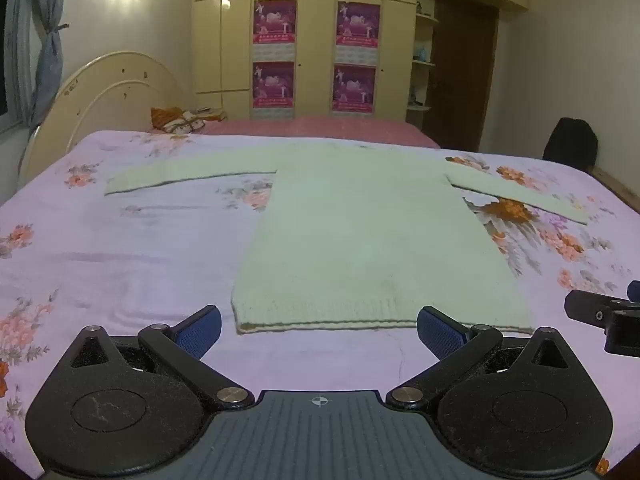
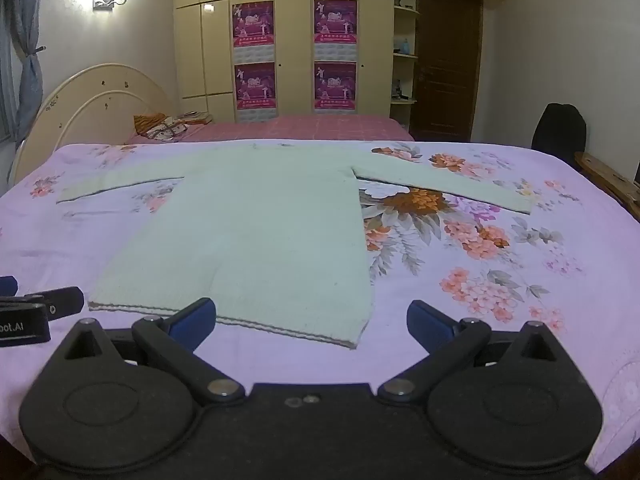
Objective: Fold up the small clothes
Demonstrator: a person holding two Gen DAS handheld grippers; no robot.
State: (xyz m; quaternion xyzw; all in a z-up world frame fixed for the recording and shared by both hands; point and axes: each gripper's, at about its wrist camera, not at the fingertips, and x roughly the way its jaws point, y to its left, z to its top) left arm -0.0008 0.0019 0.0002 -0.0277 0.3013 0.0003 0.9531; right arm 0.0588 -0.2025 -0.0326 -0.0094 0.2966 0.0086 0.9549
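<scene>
Since the sweater (image 1: 360, 232) lies flat near the bed's (image 1: 120, 260) front edge, both claws — left claw (image 1: 319, 330), right claw (image 2: 311, 322) — hover wide, empty, probably ready for its hem

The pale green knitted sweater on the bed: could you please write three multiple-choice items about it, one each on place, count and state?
1. Where does the pale green knitted sweater lie?
A. on the floral lilac bedsheet
B. on the black chair
C. hung on the wardrobe

2. How many pink posters are on the cream wardrobe doors?
A. two
B. four
C. six

3. What state is the sweater in?
A. folded in half
B. rolled up
C. spread flat, both sleeves out

Answers:
1 A, as the sheet shows all around it.
2 B, as two pairs sit one above the other.
3 C, as a sleeve extends to each side and the left gripper and right gripper both hover open short of the hem, their fingers holding nothing.
</scene>
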